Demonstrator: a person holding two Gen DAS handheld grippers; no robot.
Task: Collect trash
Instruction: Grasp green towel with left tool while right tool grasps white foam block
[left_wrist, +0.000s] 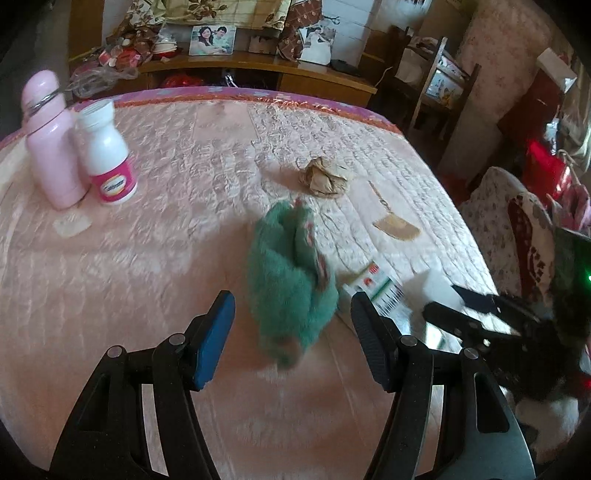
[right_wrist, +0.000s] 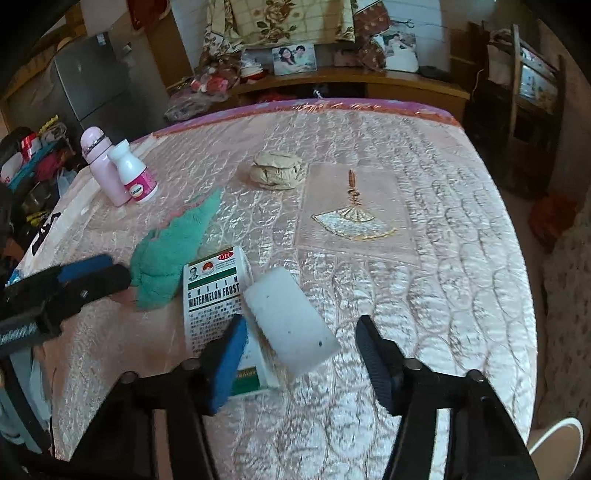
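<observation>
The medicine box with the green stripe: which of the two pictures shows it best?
The right wrist view. There the medicine box lies close and sharp, its printed face readable, a white sponge leaning over one corner. In the left wrist view the box is blurred and partly hidden behind a gripper finger.

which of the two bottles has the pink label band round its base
The white bottle with the wide white cap; it stands upright on the bed cover, touching or nearly touching the pink bottle, which is taller, plain pink all over and has a metal ring below its cap.
</observation>
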